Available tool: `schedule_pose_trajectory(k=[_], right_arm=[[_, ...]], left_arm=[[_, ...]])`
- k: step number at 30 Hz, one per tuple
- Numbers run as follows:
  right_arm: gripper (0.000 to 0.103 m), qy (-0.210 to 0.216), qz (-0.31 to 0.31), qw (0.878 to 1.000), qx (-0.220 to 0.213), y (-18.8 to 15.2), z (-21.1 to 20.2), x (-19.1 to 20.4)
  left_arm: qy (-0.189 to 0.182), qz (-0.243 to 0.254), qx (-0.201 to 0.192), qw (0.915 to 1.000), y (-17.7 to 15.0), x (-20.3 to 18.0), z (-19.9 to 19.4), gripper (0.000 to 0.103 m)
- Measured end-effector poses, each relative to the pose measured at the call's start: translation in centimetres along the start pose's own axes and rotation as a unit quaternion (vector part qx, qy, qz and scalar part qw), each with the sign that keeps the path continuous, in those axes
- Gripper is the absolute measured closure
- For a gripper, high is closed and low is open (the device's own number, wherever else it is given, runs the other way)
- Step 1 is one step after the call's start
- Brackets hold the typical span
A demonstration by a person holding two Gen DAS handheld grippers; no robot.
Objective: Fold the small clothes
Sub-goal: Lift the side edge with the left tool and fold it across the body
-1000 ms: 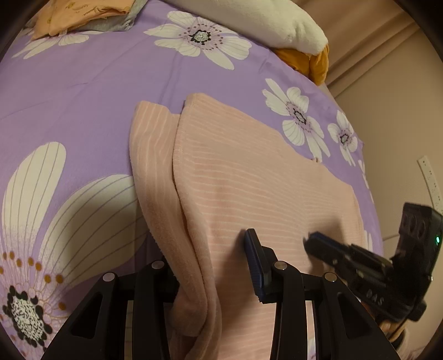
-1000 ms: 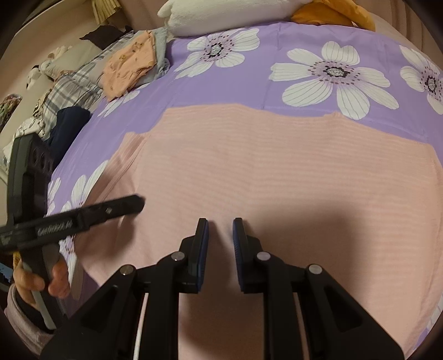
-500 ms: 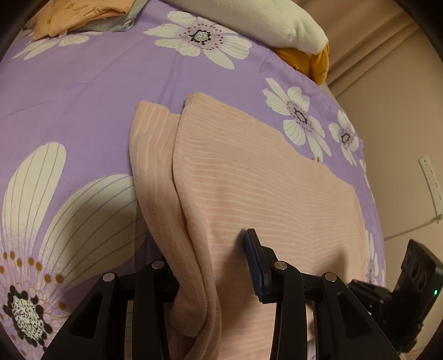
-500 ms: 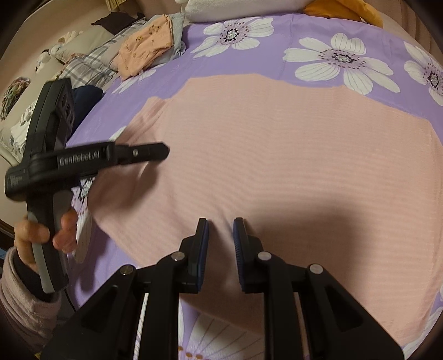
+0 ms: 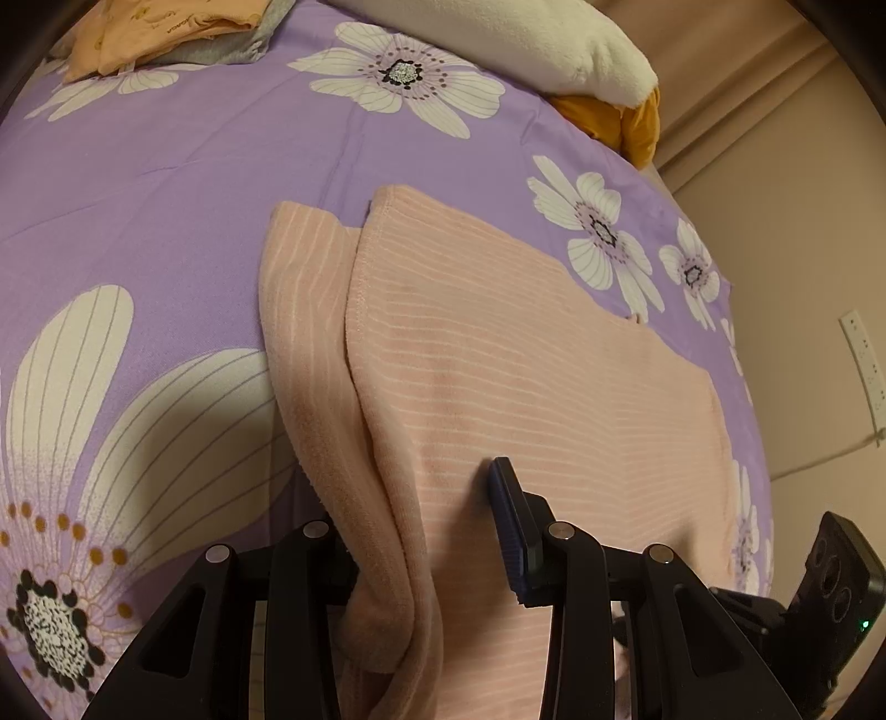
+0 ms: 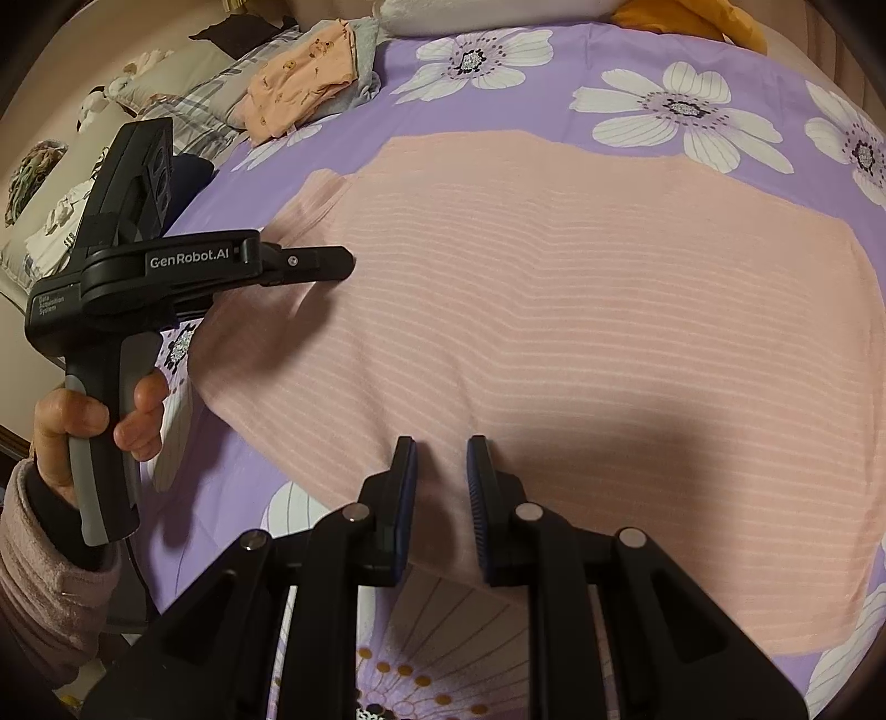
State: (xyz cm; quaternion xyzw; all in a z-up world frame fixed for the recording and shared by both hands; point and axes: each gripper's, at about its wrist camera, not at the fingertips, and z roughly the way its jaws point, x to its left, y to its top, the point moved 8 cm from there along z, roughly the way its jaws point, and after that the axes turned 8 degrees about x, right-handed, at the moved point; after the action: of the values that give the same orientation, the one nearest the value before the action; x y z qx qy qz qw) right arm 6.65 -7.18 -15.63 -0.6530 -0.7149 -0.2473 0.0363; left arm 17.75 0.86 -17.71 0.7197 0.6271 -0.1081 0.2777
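A bed covered with a purple bedsheet (image 5: 183, 183) printed with big white flowers fills both views. On it lies a pink striped garment (image 6: 554, 310), spread flat over the middle of the bed, with its near edge close to the edge of the mattress; in the left wrist view the same garment (image 5: 498, 354) shows a sleeve (image 5: 304, 343) folded along its left side. At the far end of the bed there is a white pillow (image 5: 542, 39) with an orange cloth (image 5: 620, 122) under it, and in the far left corner a pile of folded clothes (image 6: 310, 83), peach on top of grey. The left tool (image 5: 421, 531) stands at the left border of the garment with the jaws partly closed; a thick fold of the pink fabric with the sleeve is gathered between them and hangs down there, so it grips the garment. In the right wrist view the left tool (image 6: 332, 263) is seen from the side, held by a hand (image 6: 99, 426) in a pink sleeve cuff. The right tool (image 6: 440, 487) has a narrow gap between its jaws over the near edge of the garment; the pink fabric is seen in the gap, but I cannot tell if it is pinched
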Motion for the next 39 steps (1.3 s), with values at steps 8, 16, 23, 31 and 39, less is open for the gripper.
schedule_pose_trajectory(k=[8,16,23,31,39], right_arm=[[0.084,0.000,-0.002,1.000,0.001,-0.1,0.0,0.1],[0.084,0.015,0.003,1.000,-0.002,-0.3,-0.4,0.1],[0.084,0.033,0.020,0.999,-0.009,-0.5,-0.9,-0.4],[0.084,0.046,0.037,0.998,-0.026,-0.5,-2.1,-1.1],[0.084,0.062,0.070,0.995,-0.047,-0.6,-3.3,-3.0]], left_arm=[[0.000,0.000,0.000,1.0000,0.0,0.0,0.0,0.066],[0.016,0.004,-0.007,0.9998,-0.3,0.1,-0.3,0.066],[0.058,0.036,-0.026,0.9973,-0.5,-0.5,-1.4,0.087],[0.065,0.052,-0.050,0.9953,-0.4,-2.0,-3.3,0.093],[0.077,0.078,-0.059,0.9922,-0.3,-5.1,-3.8,0.093]])
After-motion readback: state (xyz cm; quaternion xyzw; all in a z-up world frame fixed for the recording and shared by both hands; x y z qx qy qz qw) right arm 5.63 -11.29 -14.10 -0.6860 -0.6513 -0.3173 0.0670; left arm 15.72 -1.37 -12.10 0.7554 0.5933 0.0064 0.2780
